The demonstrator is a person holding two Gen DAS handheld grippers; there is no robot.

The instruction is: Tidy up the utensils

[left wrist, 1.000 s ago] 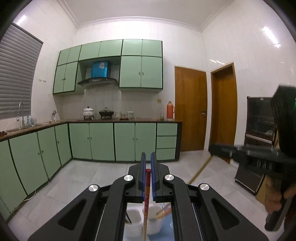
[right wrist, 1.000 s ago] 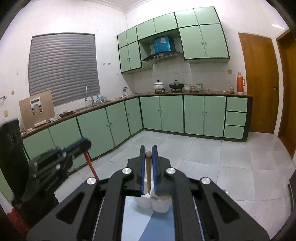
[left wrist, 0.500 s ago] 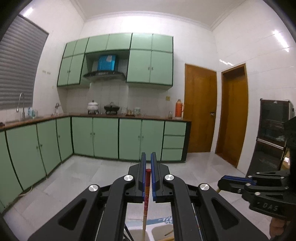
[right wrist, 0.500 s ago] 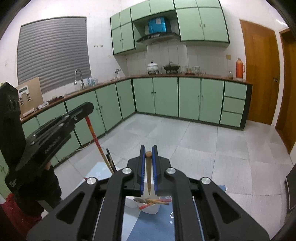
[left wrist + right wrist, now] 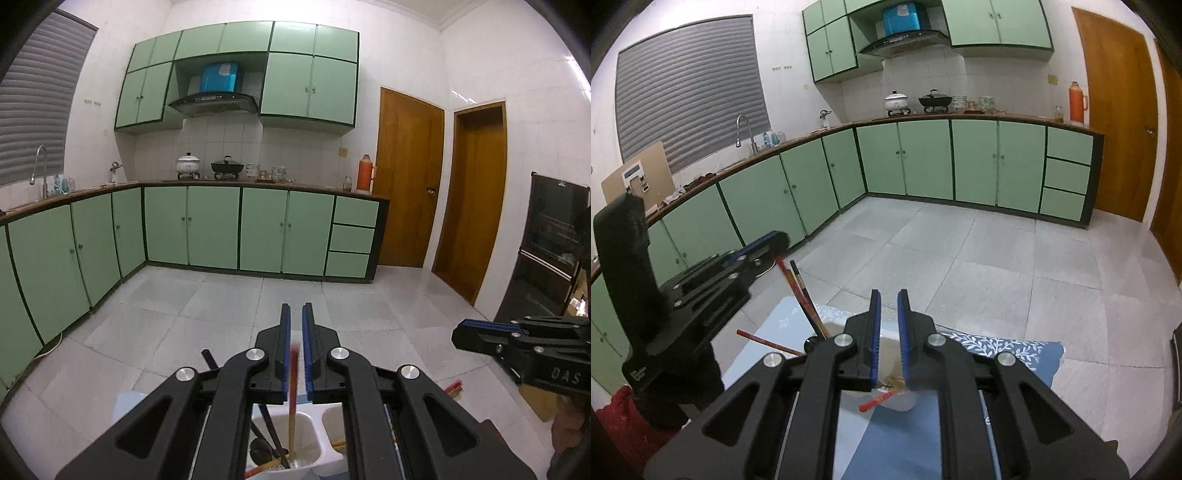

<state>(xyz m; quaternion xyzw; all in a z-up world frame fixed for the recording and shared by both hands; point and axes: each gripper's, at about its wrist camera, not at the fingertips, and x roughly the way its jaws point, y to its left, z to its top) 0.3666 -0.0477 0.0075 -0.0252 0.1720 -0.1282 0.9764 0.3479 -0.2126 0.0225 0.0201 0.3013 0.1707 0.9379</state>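
Observation:
A white two-compartment utensil holder (image 5: 317, 456) stands below both grippers on a blue mat (image 5: 1008, 345). My left gripper (image 5: 294, 325) has its jaws slightly parted; a red-topped chopstick (image 5: 293, 391) is blurred between them, its lower end in the holder's left compartment among dark utensils (image 5: 266, 439). My right gripper (image 5: 888, 306) is open and empty above the holder (image 5: 897, 400), where red chopsticks (image 5: 882, 398) lie. The left gripper also shows in the right wrist view (image 5: 764, 245), and the right gripper in the left wrist view (image 5: 480, 328).
Green kitchen cabinets (image 5: 258, 229) line the far and left walls across a tiled floor (image 5: 979, 251). A dark oven cabinet (image 5: 550, 251) stands at the right. A red chopstick end (image 5: 452, 387) lies at the right of the mat.
Both grippers have lowered toward the holder. The right gripper has opened and its wooden-topped chopstick is gone from the jaws. The left jaws have parted and its chopstick has slid down into the holder.

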